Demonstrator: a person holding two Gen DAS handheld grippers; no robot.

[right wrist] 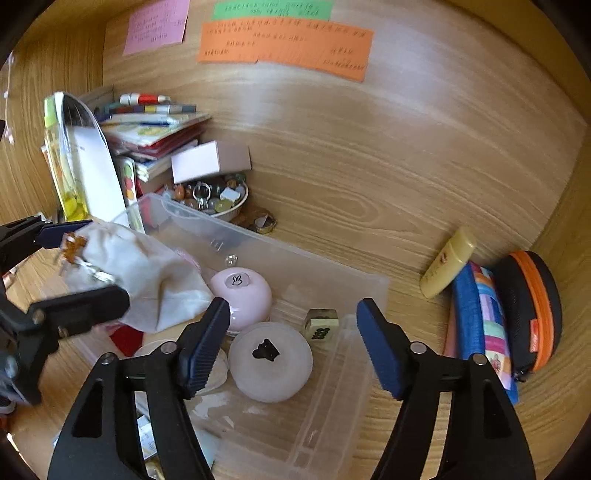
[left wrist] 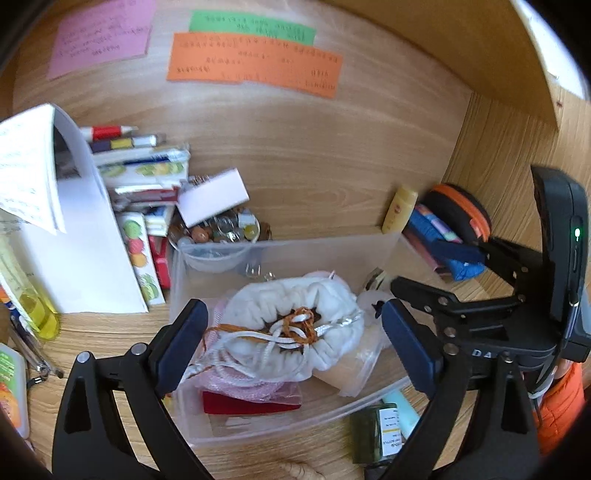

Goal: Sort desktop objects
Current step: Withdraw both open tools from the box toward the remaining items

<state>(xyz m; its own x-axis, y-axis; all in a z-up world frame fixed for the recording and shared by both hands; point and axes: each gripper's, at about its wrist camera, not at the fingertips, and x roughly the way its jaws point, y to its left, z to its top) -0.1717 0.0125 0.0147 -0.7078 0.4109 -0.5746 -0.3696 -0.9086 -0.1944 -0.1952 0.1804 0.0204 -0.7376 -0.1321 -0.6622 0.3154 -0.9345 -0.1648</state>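
White cloth pouch (left wrist: pixel 295 325) sits in the clear bin (left wrist: pixel 288 247) — both jaws spread, empty — we should lift away cleanly, clear of its cords.

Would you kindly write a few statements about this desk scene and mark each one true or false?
1. The white drawstring pouch lies in the clear plastic bin. True.
2. The left hand-held gripper is clamped on the pouch. False: its jaws stand open on either side of it.
3. The orange note is stuck on the back panel below the green note. True.
4. The yellow tube is inside the bin. False: it lies outside, beside the striped pencil case.
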